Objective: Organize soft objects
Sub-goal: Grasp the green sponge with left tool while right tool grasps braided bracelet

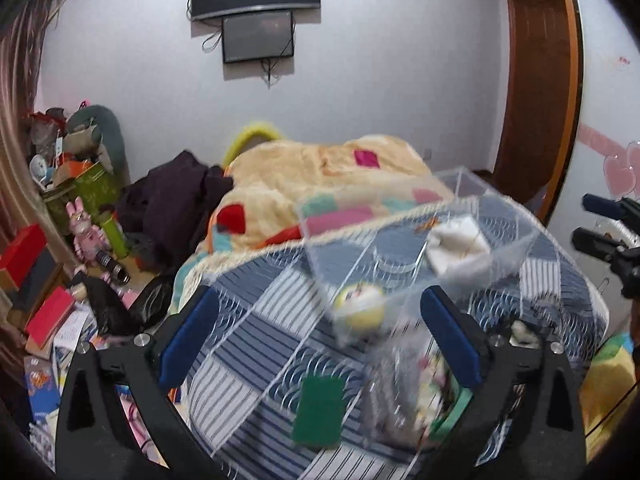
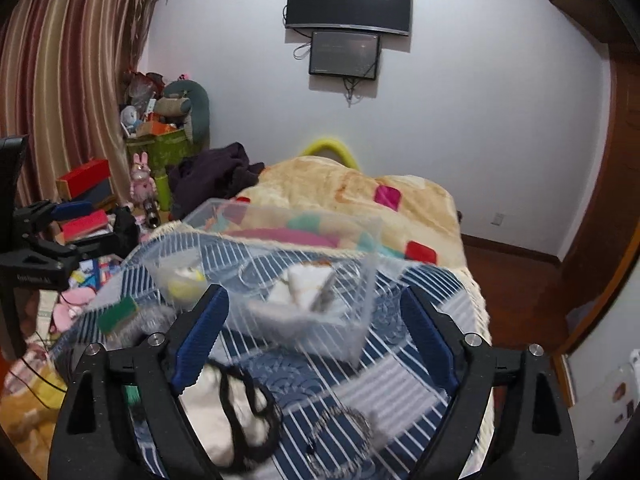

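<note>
A bed fills the middle of both views, covered near the cameras by a blue-and-white striped quilt (image 1: 280, 312) and farther off by a cream blanket (image 1: 320, 168) with coloured patches. Behind it is a pale wall carrying two dark screens (image 2: 348, 4), one large above one small. Striped curtains (image 2: 68, 72) hang at 10 o'clock in the right view, and a wooden door frame (image 1: 536, 80) stands at 2 o'clock in the left view. Floor clutter lies at 9 o'clock: a pink rabbit toy (image 1: 86, 228), red boxes (image 2: 84, 178) and a dark pile of clothes (image 1: 176, 204).

On the quilt sits one clear divided box (image 1: 416, 248), with one white cloth (image 1: 456, 248) in a far compartment and one yellow-and-white ball (image 1: 360, 308) in a near one. One green sponge (image 1: 318, 412) lies on the quilt at 6 o'clock of the box in the left view. A blurred clear bag (image 1: 408, 392) of mixed items lies just beside the sponge. In the right view a white cloth with black straps (image 2: 232, 412) lies at 7 o'clock.

The left gripper (image 1: 320, 340) has its jaws wide apart, holding nothing. The right gripper (image 2: 316, 344) is likewise spread wide and empty.
</note>
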The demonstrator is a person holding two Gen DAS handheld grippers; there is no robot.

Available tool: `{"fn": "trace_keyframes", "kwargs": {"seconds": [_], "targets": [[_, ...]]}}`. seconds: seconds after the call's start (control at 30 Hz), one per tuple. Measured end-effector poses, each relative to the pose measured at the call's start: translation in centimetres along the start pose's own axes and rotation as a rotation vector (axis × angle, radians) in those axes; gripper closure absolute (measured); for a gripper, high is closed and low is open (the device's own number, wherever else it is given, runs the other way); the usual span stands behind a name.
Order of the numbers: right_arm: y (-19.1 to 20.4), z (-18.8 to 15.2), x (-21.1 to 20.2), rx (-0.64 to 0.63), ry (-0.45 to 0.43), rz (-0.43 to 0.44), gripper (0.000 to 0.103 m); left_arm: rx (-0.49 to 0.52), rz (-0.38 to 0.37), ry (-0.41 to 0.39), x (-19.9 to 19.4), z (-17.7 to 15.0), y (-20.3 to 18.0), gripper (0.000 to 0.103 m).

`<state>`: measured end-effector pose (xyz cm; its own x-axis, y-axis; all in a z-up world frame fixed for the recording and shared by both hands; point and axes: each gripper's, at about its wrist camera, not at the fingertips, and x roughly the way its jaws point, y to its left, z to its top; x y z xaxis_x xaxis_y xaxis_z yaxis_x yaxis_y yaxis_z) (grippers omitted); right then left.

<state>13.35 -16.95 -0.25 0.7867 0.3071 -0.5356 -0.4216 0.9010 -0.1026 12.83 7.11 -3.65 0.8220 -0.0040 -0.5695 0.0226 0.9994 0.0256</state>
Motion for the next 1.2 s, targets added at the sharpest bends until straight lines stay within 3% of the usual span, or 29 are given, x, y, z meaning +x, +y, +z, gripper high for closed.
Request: {"fn": "trace_keyframes", "kwargs": {"seconds": [0.37, 0.47, 0.57, 0.77, 0.93, 1.07, 1.1, 1.2], "targets": [[-2.2, -7.8, 2.5, 0.121, 0.244, -0.025, 0.017, -0.063, -0.004, 0.162, 2.5, -6.8, 1.4, 0.001], [-2.6, -9.1, 3.1, 0.131, 0.285, -0.025, 0.019, -0.073, 0.006, 0.171, 3.1, -7.7, 1.6, 0.001], [-2.5, -9.2, 3.3, 0.124, 0.281, -0.031, 0.02, -0.076, -0.005, 0.178, 3.4, -8.0, 1.7, 0.017], [-1.4, -9.3, 3.2, 0.065, 0.261, -0.035, 0.037, -0.083, -0.041, 0.201, 4.6, -8.4, 1.7, 0.037], [-2.5, -8.8, 3.7, 0.122, 0.259, -0.032, 0.051, -0.097, -0.079, 0.231, 5.5, -8.9, 1.6, 0.064], [-2.1, -8.7, 3.9, 0.13, 0.249, -0.044, 0.086, -0.086, -0.068, 0.201, 5.0, -8.8, 1.4, 0.066], [-2.2, -8.7, 3.8, 0.135, 0.248, -0.04, 0.091, -0.082, -0.062, 0.188, 4.7, -8.7, 1.5, 0.066], [-2.3, -8.9, 3.1, 0.157, 0.235, -0.024, 0.091, -0.087, -0.055, 0.16, 3.8, -8.3, 1.8, 0.066]]}}
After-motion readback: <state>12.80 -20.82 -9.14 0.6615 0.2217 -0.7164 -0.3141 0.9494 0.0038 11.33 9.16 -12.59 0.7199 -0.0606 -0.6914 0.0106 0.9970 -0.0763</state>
